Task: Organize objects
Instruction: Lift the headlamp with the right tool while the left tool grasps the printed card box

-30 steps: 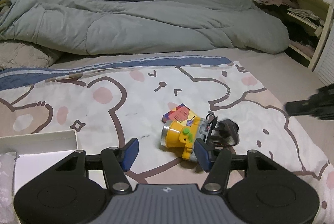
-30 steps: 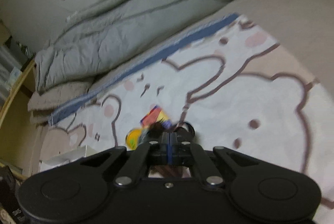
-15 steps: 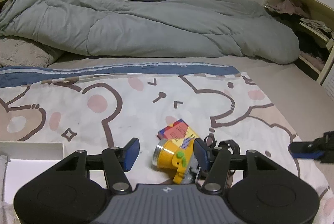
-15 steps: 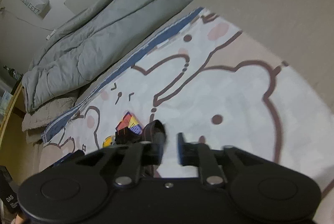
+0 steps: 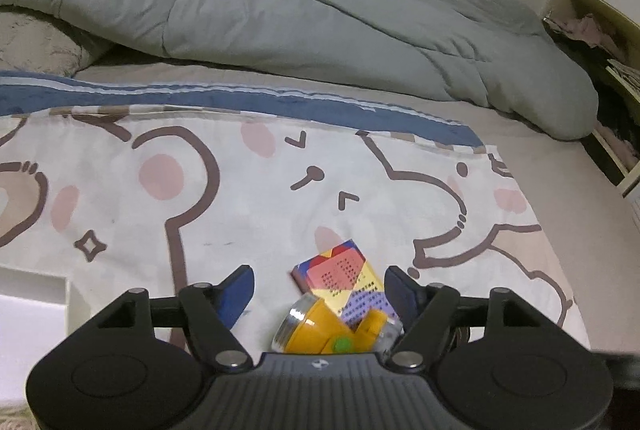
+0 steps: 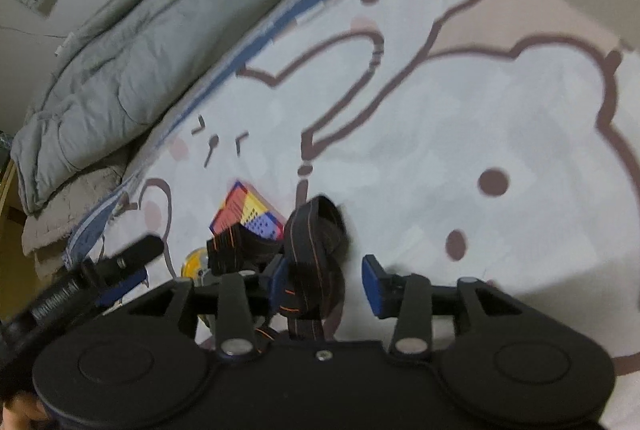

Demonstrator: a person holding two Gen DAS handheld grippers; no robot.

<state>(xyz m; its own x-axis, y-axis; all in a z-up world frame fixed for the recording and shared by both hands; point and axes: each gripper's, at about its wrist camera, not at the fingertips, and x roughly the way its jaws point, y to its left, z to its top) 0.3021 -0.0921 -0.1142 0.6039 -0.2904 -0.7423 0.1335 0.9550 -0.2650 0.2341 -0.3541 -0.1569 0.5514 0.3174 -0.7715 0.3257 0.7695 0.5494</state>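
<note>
Both grippers have closed in on the headlamp (image 5: 332, 330) lying on the bear blanket (image 5: 248, 197). The left gripper (image 5: 320, 288) has just widened, straddling the lamp; the right gripper (image 6: 324, 280) has just opened, untouching, around the soft strap (image 6: 316, 250). The lamp looks light and rigid; best gripped across its yellow body.

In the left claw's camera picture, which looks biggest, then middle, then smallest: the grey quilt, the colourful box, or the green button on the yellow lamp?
1. Grey quilt, biggest by far.
2. Colourful box.
3. Green button, smallest, though partly hidden.
</note>
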